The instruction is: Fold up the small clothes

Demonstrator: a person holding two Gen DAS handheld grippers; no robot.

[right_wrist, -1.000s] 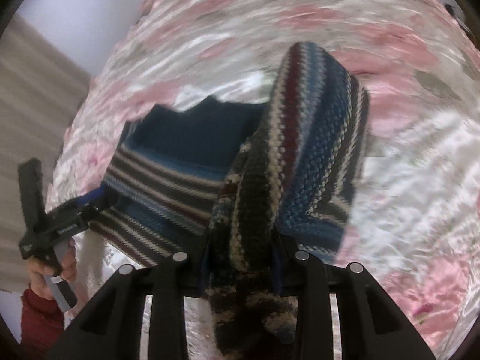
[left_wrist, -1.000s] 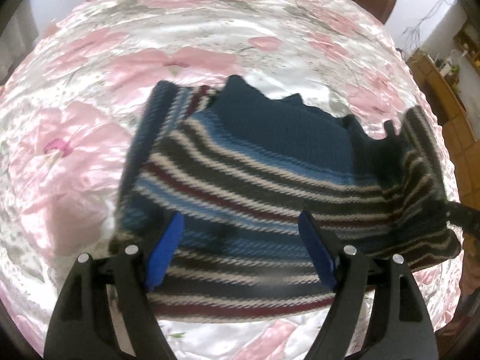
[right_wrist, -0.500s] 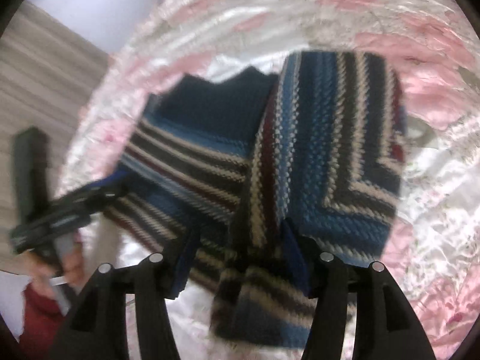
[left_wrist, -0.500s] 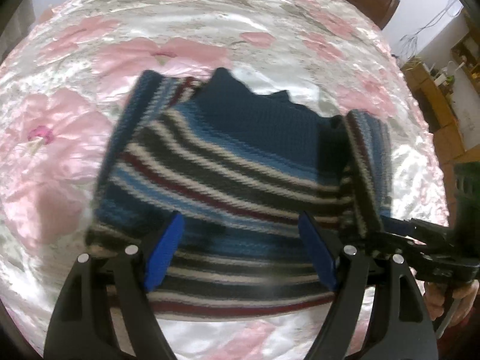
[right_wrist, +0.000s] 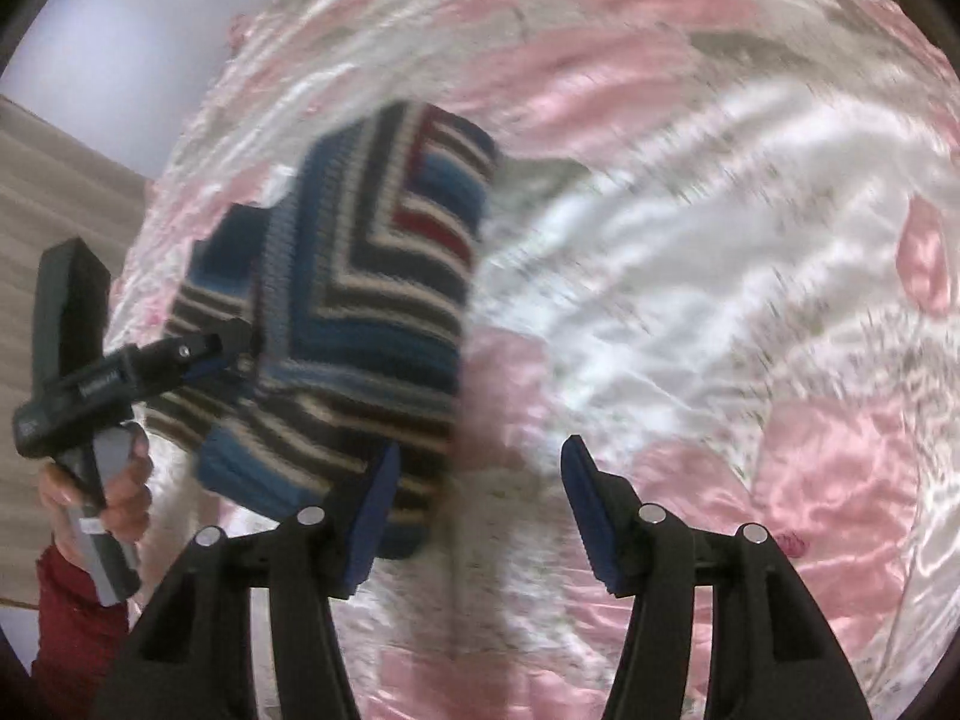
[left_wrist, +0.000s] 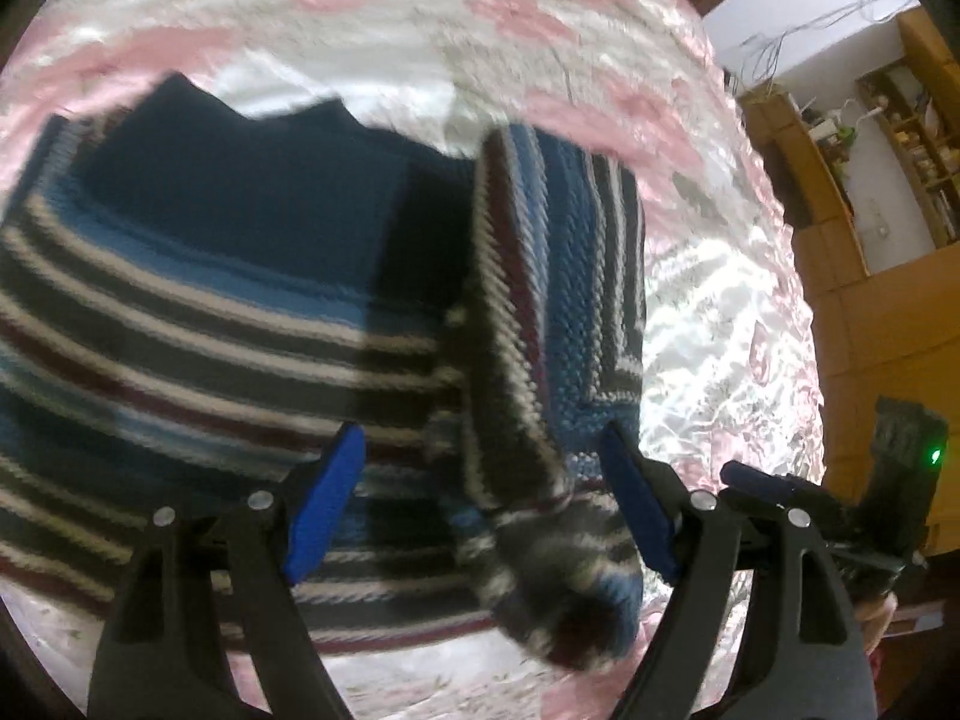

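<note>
Left wrist view: a striped sweater (left_wrist: 198, 324) lies flat on the pink floral bed (left_wrist: 540, 18), its folded-over sleeve (left_wrist: 528, 312) running lengthwise toward the camera. The left gripper (left_wrist: 480, 504) hovers with jaws spread wide, the sleeve's cuff end lying between and just beyond them, gripped by neither. The right gripper (left_wrist: 798, 498) shows at the frame's right edge, off the knit.

Right wrist view: the right gripper (right_wrist: 477, 510) holds its jaws spread and empty over bare bedspread; the sweater (right_wrist: 360, 324) lies to their left, its near hem just beside the left jaw. The left gripper (right_wrist: 198, 354), held in a hand (right_wrist: 114, 492), reaches onto the garment from the far side. Judged from this, the left gripper sits nearer the sleeve, whose long axis runs between its jaws.
</note>
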